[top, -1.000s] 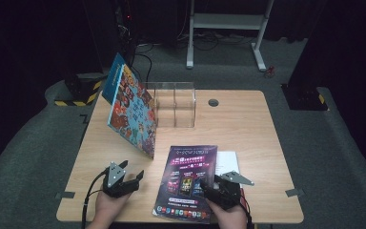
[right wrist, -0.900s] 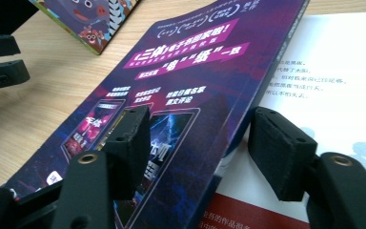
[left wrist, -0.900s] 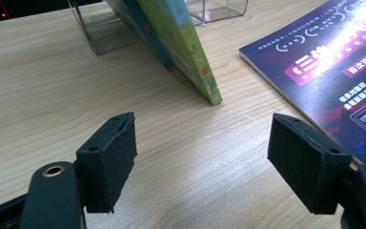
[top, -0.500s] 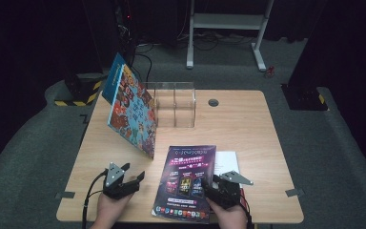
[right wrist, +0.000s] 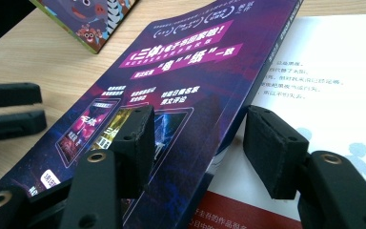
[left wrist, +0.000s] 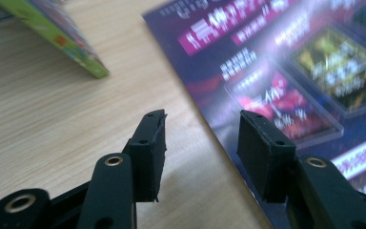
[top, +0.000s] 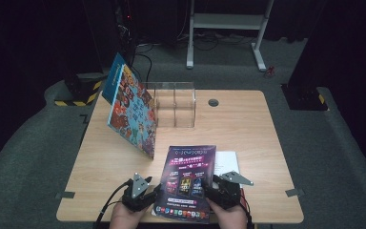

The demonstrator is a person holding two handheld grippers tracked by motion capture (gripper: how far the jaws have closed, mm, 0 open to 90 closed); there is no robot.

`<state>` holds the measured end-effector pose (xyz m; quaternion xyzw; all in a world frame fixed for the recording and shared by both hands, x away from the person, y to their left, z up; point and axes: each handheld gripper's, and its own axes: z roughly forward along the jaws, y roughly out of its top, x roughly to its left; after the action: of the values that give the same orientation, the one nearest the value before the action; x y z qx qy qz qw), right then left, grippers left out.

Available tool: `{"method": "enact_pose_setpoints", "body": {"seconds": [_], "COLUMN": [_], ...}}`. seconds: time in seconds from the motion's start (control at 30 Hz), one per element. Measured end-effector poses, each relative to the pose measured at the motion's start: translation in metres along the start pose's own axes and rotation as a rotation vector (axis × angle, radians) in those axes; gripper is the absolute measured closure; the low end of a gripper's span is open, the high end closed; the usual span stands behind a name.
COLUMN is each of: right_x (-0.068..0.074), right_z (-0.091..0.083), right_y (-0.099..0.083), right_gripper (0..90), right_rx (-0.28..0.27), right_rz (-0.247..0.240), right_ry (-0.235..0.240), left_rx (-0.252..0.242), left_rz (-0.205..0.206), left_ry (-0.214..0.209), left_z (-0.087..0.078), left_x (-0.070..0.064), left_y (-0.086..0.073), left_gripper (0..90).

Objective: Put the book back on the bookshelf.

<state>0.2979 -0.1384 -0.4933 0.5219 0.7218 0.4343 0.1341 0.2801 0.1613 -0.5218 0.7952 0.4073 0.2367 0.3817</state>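
Fingers of both grippers stood released, left gripper (left wrist: 202, 143) and right gripper (right wrist: 198, 148) straddling opposite edges of purple magazine (top: 188, 179) at near surface (top: 248, 133). Advice: clamp edges squarely before lifting.

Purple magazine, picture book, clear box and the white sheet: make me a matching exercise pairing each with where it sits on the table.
Things:
1. purple magazine
2. picture book
3. clear box
4. white sheet

Places:
A. tilted up on edge against the box
B. flat at the near edge, between the two grippers
C. partly under the magazine's right side
D. standing at the middle of the table's far half

Pairs: 1-B, 2-A, 3-D, 4-C
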Motion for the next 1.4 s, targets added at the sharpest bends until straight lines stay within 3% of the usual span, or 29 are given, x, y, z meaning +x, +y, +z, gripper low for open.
{"method": "enact_pose_setpoints", "body": {"seconds": [0.03, 0.1, 0.27, 0.37, 0.47, 0.6, 0.7, 0.87, 0.97, 1.0, 1.2, 1.4], "right_x": [0.000, 0.001, 0.002, 0.004, 0.005, 0.009, 0.010, 0.013, 0.018, 0.021, 0.024, 0.028], "right_z": [0.000, 0.000, 0.001, 0.002, 0.002, 0.001, -0.001, -0.007, -0.010, -0.012, -0.018, -0.032], "right_y": [0.000, 0.000, 0.000, 0.000, 0.000, -0.001, -0.001, 0.002, 0.007, 0.009, 0.019, 0.032], "right_gripper": [44.1, 43.5, 42.7, 45.0, 50.8, 67.0, 70.7, 76.3, 79.5, 79.9, 81.1, 81.1], "right_rx": [0.000, 0.000, 0.002, 0.006, 0.019, 0.019, 0.010, -0.040, -0.072, -0.081, -0.135, -0.246], "right_rz": [0.000, -0.001, -0.004, 0.002, 0.018, -0.009, -0.024, -0.020, -0.036, -0.062, -0.083, -0.107], "right_ry": [0.000, 0.000, 0.002, 0.019, 0.062, 0.067, 0.076, 0.113, 0.129, 0.128, 0.109, 0.044], "left_rx": [0.029, 0.029, 0.034, 0.032, 0.030, 0.027, 0.028, 0.037, 0.022, 0.010, -0.029, -0.049], "left_rz": [0.009, 0.011, -0.033, -0.034, -0.028, -0.035, -0.041, -0.061, -0.074, -0.076, -0.089, -0.096], "left_ry": [-0.013, -0.017, -0.062, -0.054, -0.050, -0.051, -0.060, -0.086, -0.104, -0.105, -0.117, -0.127], "left_z": [0.002, 0.003, 0.004, 0.004, 0.004, 0.004, 0.005, 0.006, 0.005, 0.003, 0.000, -0.002], "left_x": [-0.001, -0.001, 0.005, 0.005, 0.004, 0.004, 0.005, 0.008, 0.010, 0.011, 0.012, 0.014], "left_y": [0.001, 0.001, 0.001, 0.001, 0.001, 0.000, 0.000, 0.000, 0.000, 0.000, 0.000, 0.000], "left_gripper": [52.6, 52.5, 53.9, 52.2, 52.1, 51.9, 50.8, 43.0, 38.9, 38.1, 36.1, 35.6]}}
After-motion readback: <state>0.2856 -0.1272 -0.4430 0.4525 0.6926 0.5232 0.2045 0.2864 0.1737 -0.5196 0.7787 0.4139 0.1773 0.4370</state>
